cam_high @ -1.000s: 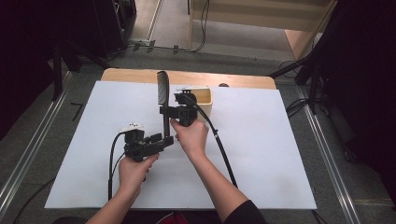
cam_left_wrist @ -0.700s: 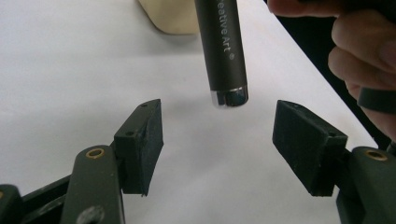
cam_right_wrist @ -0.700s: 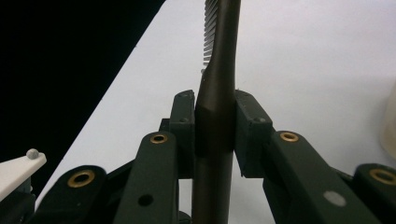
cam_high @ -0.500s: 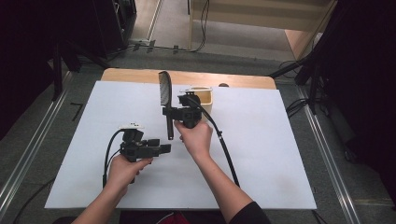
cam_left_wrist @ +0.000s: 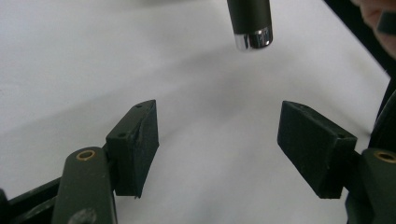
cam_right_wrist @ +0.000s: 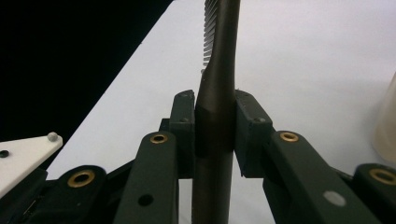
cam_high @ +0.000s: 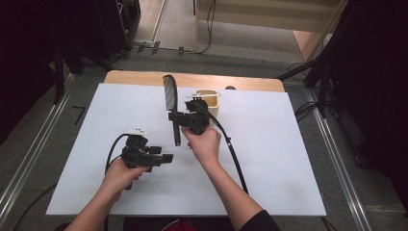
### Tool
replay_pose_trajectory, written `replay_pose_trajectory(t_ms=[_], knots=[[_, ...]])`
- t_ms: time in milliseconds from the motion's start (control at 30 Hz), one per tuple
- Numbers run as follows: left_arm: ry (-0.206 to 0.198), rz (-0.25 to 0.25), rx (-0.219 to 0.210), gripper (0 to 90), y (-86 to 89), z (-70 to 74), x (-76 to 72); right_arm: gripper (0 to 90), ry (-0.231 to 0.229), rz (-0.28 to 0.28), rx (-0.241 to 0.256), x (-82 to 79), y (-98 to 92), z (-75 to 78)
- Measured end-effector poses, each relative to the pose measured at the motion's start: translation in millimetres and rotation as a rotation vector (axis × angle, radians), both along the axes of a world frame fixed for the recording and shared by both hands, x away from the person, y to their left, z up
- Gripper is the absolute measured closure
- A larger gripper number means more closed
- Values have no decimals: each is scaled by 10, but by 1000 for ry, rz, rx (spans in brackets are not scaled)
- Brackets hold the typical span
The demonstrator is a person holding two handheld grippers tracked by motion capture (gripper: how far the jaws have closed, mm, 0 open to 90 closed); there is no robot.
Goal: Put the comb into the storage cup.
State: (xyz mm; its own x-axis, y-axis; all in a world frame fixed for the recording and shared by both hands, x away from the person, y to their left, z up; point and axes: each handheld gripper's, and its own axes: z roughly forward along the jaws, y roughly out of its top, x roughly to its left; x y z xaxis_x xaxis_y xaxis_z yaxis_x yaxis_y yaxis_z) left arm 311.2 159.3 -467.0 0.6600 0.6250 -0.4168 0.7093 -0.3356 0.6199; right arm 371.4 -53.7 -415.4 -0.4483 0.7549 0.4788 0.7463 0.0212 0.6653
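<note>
A black comb (cam_high: 170, 95) with a round handle stands nearly upright above the white table sheet, teeth end up. My right gripper (cam_high: 174, 117) is shut on its handle; in the right gripper view the comb (cam_right_wrist: 217, 88) sits squeezed between both pads of the right gripper (cam_right_wrist: 215, 128). My left gripper (cam_high: 168, 158) hovers lower left of the comb, open and holding nothing. In the left gripper view, the jaws of the left gripper (cam_left_wrist: 217, 144) stand wide apart, with the comb's silver-tipped handle end (cam_left_wrist: 252, 25) hanging beyond them.
A cream cup (cam_high: 212, 99) stands just behind the right gripper, and shows as the cup's side (cam_right_wrist: 387, 121) at the right edge. The white sheet (cam_high: 288, 159) covers a wooden table (cam_high: 139, 77). Black cables trail from both grippers.
My left gripper has drawn back to the left and toward the person, away from the comb's handle end. The right gripper keeps hold of the comb and has barely shifted.
</note>
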Motion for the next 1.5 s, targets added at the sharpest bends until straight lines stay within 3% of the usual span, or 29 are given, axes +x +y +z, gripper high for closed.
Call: replay_pose_trajectory(t_ms=[133,300,433,667,1133,1500], knots=[[-16,-29,28,306,11,-13,-11,703,-6,4,6,-10,-12,-10],[-80,-75,68,308,36,-12,-43,703,-13,5,11,-28,-37,-8],[-76,-116,114,309,68,-44,-63,703,-32,13,18,-41,-67,15],[-78,-116,92,308,169,-46,-81,704,-42,10,33,-19,-124,34],[-92,-96,125,308,400,-67,-134,703,-68,-25,48,17,-283,102],[-78,-86,113,308,428,-74,-111,703,-99,-42,49,62,-332,231]])
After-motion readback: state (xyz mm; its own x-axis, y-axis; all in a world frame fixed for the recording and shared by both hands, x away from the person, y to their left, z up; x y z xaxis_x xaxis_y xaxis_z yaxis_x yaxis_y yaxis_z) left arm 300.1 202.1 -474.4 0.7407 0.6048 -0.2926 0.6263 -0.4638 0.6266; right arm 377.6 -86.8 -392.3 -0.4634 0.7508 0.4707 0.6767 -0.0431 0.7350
